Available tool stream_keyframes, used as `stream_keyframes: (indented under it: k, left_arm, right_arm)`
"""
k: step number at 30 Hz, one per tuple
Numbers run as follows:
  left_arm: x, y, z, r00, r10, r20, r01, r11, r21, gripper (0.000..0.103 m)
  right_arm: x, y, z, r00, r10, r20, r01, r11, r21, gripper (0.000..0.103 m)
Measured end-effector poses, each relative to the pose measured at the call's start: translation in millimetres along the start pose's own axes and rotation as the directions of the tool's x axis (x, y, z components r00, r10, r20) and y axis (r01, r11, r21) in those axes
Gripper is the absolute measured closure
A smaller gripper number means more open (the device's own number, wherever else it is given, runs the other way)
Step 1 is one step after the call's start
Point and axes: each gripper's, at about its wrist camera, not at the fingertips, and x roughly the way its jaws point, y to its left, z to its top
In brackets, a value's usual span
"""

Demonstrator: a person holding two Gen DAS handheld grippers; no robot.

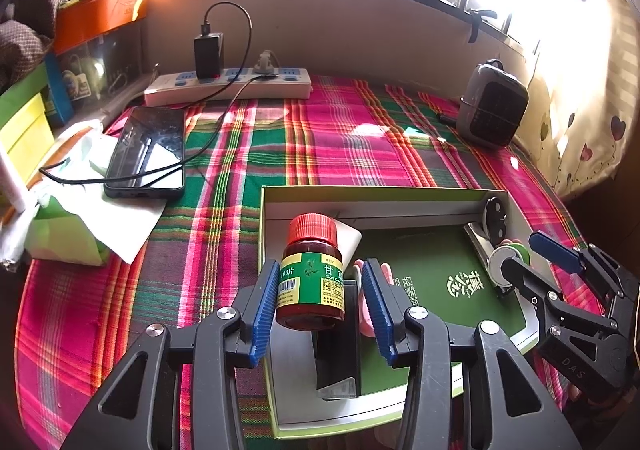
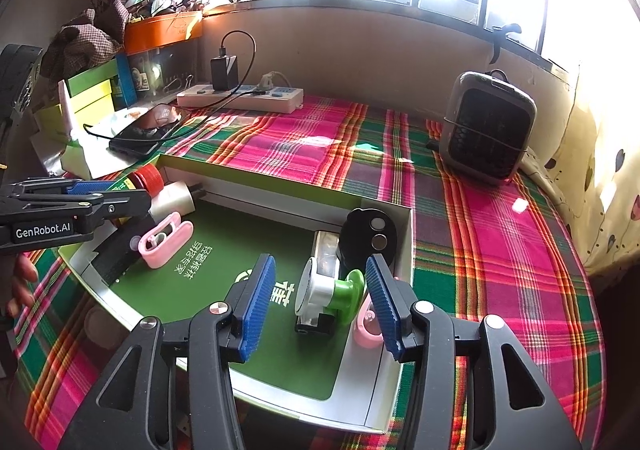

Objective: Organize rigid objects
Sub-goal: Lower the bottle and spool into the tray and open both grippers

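The left tongs (image 1: 320,304) stand apart around a brown medicine bottle (image 1: 311,282) with a red cap; the left pad sits at the label's edge, the right pad clear of it, so nothing is clamped. The bottle stands upright in the near-left corner of a shallow green-floored box (image 2: 406,246) on the plaid-covered desk (image 2: 480,250). The right tongs (image 2: 320,300) are likewise apart, a white-and-green roller gadget (image 2: 326,292) lying between them untouched, at the box's right side beside a black round object (image 2: 370,236). A pink case (image 2: 164,240) lies further left.
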Motion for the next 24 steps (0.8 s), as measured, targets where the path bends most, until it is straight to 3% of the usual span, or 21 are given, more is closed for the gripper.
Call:
stream_keyframes:
  k: [24]
  left_arm:
    - [-15.8, -2.7, -6.0, 0.999, 0.034, 0.034, -0.034, 0.999, 0.02, 0.06]
  right_arm:
    - [-13.1, 3.3, -0.4, 0.999, -0.019, 0.03, 0.02, 1.0, -0.007, 0.053]
